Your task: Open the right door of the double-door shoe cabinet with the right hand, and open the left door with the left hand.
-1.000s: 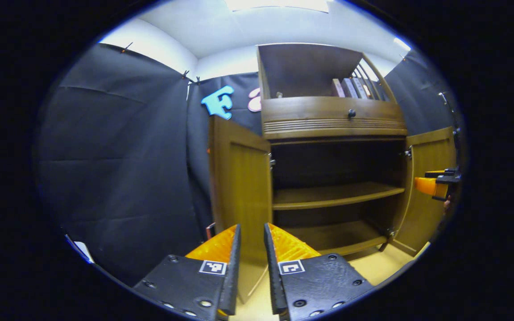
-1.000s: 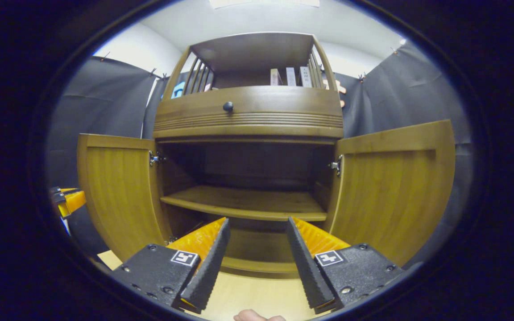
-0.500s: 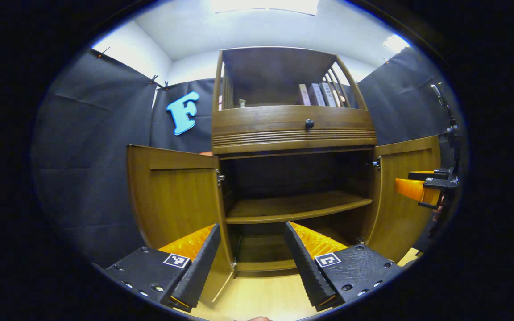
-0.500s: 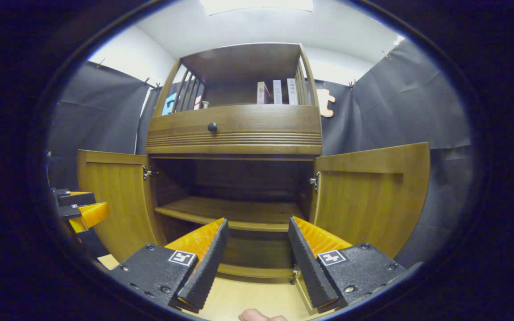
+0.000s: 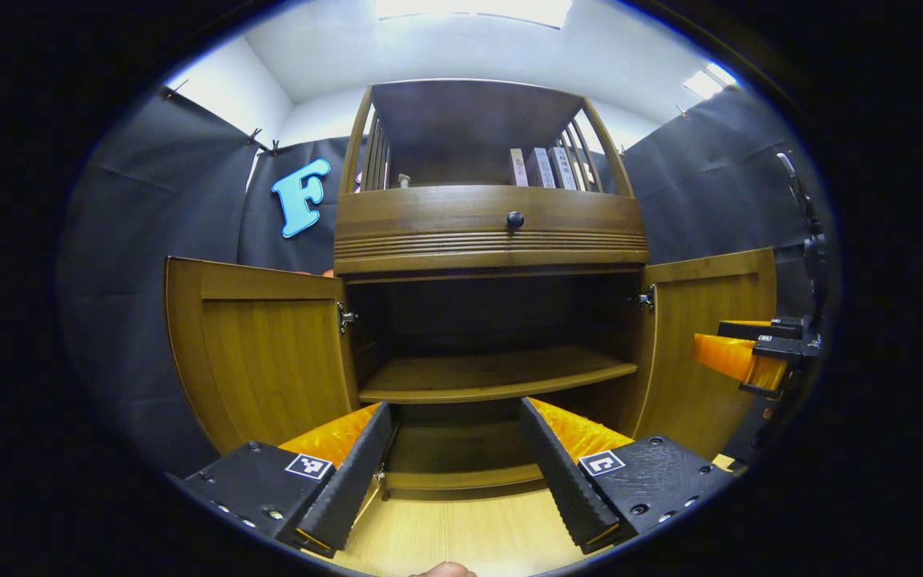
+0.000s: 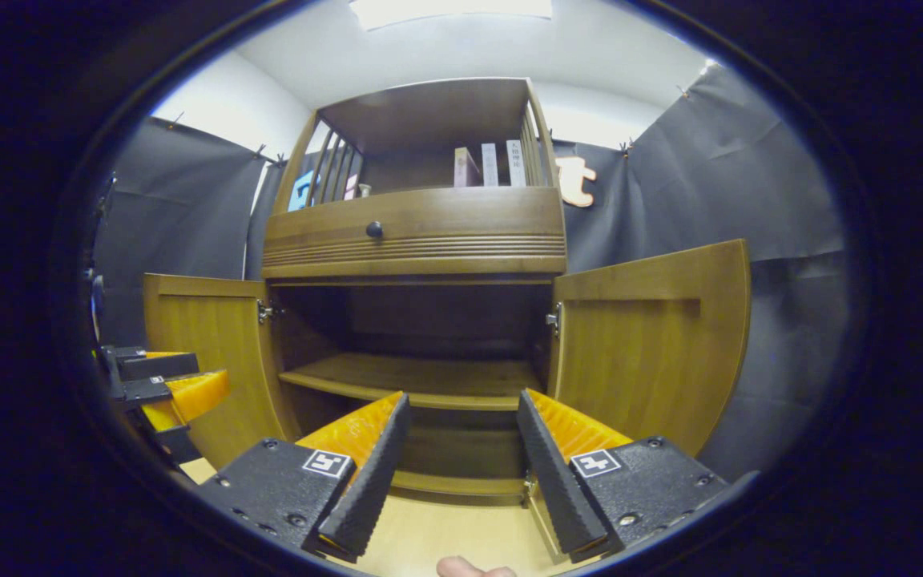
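The wooden shoe cabinet (image 5: 489,240) (image 6: 413,236) stands ahead with both doors swung wide. Its left door (image 5: 257,344) (image 6: 205,344) and right door (image 5: 706,336) (image 6: 650,340) hang open, baring a dark inside with one shelf (image 5: 493,377) (image 6: 413,381). My left gripper (image 5: 453,429) is open and holds nothing, a short way in front of the cabinet's middle. It also shows at the left edge of the right gripper view (image 6: 165,385). My right gripper (image 6: 457,421) is open and holds nothing. The left gripper view catches it in front of the right door (image 5: 750,357).
A drawer with a dark round knob (image 5: 515,219) (image 6: 374,230) sits above the doors. Several books (image 5: 538,167) (image 6: 489,164) stand on the railed top shelf. Pale wooden floor (image 5: 461,533) lies before the cabinet. Black cloth walls close in on both sides.
The left gripper's fingers have spread apart from near-shut, and its view has swung from the left door's edge to face the cabinet's middle. The right gripper has drawn back slightly.
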Demonstrator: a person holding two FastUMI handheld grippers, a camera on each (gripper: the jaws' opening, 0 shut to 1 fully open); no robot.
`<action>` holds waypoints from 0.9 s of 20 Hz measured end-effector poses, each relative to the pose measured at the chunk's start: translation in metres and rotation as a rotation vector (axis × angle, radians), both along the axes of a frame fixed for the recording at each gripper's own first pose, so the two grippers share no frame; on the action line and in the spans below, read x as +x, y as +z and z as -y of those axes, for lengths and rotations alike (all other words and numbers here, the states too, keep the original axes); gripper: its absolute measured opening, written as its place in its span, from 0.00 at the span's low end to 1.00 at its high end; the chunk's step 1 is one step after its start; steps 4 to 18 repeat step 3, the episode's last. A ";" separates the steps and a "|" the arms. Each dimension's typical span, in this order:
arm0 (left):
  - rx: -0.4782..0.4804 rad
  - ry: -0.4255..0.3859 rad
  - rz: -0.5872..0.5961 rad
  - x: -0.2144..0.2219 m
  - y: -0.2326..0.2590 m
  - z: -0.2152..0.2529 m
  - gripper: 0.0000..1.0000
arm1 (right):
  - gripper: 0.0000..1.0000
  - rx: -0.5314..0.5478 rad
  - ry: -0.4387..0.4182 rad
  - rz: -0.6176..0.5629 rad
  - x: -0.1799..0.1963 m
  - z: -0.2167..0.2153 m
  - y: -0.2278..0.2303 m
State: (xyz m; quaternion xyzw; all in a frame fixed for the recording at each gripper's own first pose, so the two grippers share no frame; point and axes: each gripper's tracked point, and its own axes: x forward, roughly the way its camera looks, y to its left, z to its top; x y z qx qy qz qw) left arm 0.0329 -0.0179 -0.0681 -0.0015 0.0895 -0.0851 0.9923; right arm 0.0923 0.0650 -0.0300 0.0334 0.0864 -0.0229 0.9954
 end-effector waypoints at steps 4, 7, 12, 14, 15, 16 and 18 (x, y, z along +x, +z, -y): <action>-0.005 0.007 -0.003 0.001 0.001 0.000 1.00 | 0.86 0.008 0.006 0.012 -0.001 -0.002 0.004; -0.005 0.007 -0.003 0.001 0.001 0.000 1.00 | 0.86 0.008 0.006 0.012 -0.001 -0.002 0.004; -0.005 0.007 -0.003 0.001 0.001 0.000 1.00 | 0.86 0.008 0.006 0.012 -0.001 -0.002 0.004; -0.005 0.007 -0.003 0.001 0.001 0.000 1.00 | 0.86 0.008 0.006 0.012 -0.001 -0.002 0.004; -0.005 0.007 -0.003 0.001 0.001 0.000 1.00 | 0.86 0.008 0.006 0.012 -0.001 -0.002 0.004; -0.005 0.007 -0.003 0.001 0.001 0.000 1.00 | 0.86 0.008 0.006 0.012 -0.001 -0.002 0.004; -0.005 0.007 -0.003 0.001 0.001 0.000 1.00 | 0.86 0.008 0.006 0.012 -0.001 -0.002 0.004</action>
